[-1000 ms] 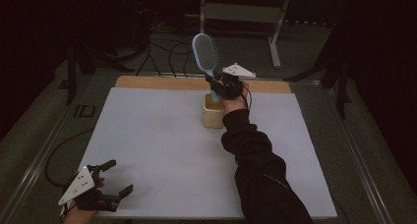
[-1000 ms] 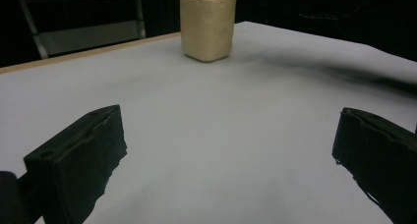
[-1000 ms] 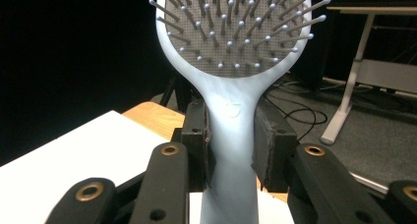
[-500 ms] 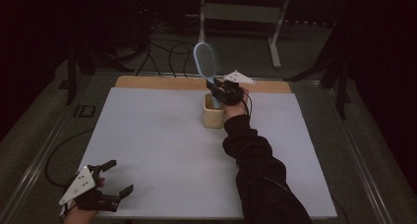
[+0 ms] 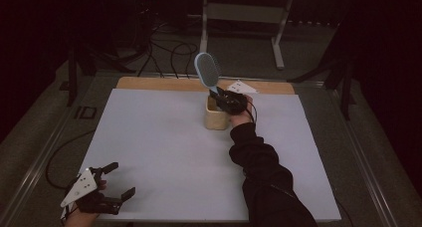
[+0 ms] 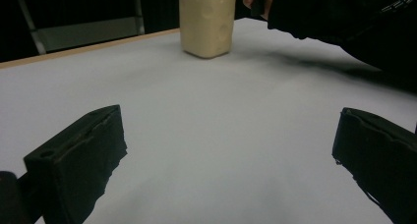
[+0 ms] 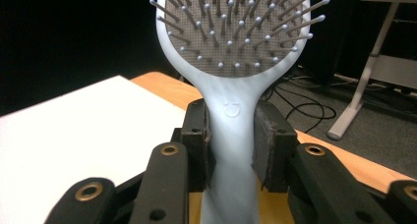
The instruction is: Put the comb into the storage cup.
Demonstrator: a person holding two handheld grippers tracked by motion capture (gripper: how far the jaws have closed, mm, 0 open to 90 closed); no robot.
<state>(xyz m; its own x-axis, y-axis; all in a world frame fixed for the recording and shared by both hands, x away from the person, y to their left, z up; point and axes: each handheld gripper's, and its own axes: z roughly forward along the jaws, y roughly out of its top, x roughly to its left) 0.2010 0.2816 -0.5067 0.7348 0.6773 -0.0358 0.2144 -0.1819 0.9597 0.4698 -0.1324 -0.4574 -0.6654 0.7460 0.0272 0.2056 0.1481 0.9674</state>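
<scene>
Right gripper (image 5: 226,98) clamps the pale blue hairbrush (image 5: 208,71) by its handle, above the cream cup (image 5: 216,118) at upper centre, near the white mat's (image 5: 164,152) far edge. Left gripper (image 5: 112,187) open, empty, lower left; broad bare mat between. Smiley embossed on handle; no lettering legible.

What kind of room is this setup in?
Probably a lab or recording workspace: a white-covered table in a dark room, loose cables on the floor, and a metal stand behind it.

Dim room, grey floor (image 5: 45,137) with black cables (image 5: 164,48), white-legged metal stand (image 5: 239,13) behind.
</scene>
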